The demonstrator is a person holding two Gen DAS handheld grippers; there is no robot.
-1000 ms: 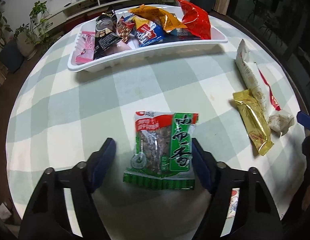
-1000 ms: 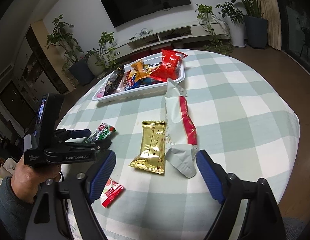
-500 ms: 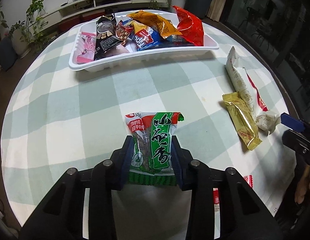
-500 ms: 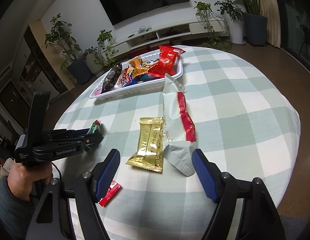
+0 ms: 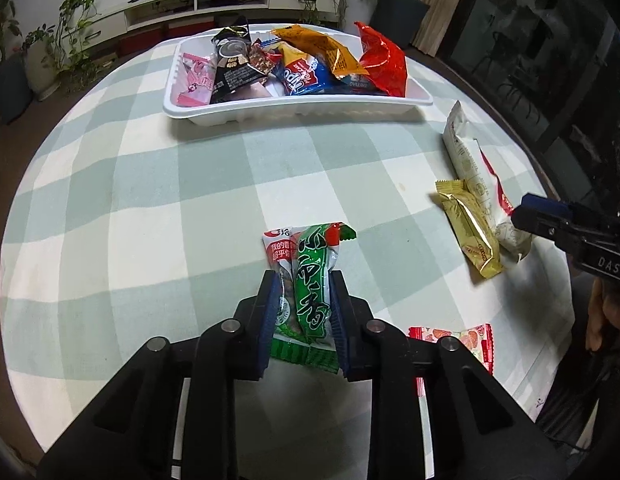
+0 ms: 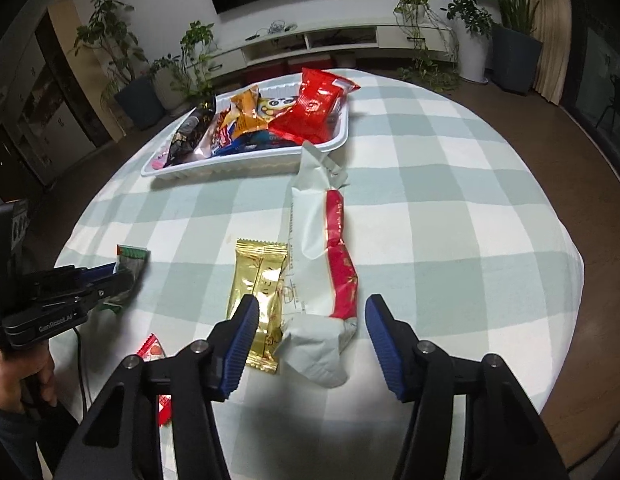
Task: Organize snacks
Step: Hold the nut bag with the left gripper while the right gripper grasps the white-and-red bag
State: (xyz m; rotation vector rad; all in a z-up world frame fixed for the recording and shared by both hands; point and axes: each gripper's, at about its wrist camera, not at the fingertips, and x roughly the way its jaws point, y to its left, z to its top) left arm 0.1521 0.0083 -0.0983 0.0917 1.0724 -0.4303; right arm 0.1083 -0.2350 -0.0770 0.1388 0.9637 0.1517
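1. Left gripper (image 5: 303, 320): jaws just drawn in tight on the green snack packet (image 5: 307, 292), pads pressing both long sides so the film buckles into a ridge. Lower half pinched, top half free beyond the tips.
2. Right gripper (image 6: 307, 334): jaws about half apart, just been closing, pads clear of everything. Straddling the near ends of the white-and-red packet (image 6: 324, 256) and the gold packet (image 6: 261, 292), which overlap at that end.
3. Advice for the left: lift gently and level, avoid extra squeeze on what look like brittle contents, carry toward the white tray (image 5: 293, 110) at the far side of the checked table (image 5: 149, 200).
4. Advice for the right: shift rightward before closing, so only the white-and-red packet gets caught, not the gold one's edge.
5. Green packet: long axis near-to-far, top seal pointing at the tray. White-and-red packet: also near-to-far, far tip almost at the tray wall. Gold packet: parallel, just left of it.
6. Small red-and-white sweet (image 5: 458, 338) lying near edge, right of the left gripper, untouched.
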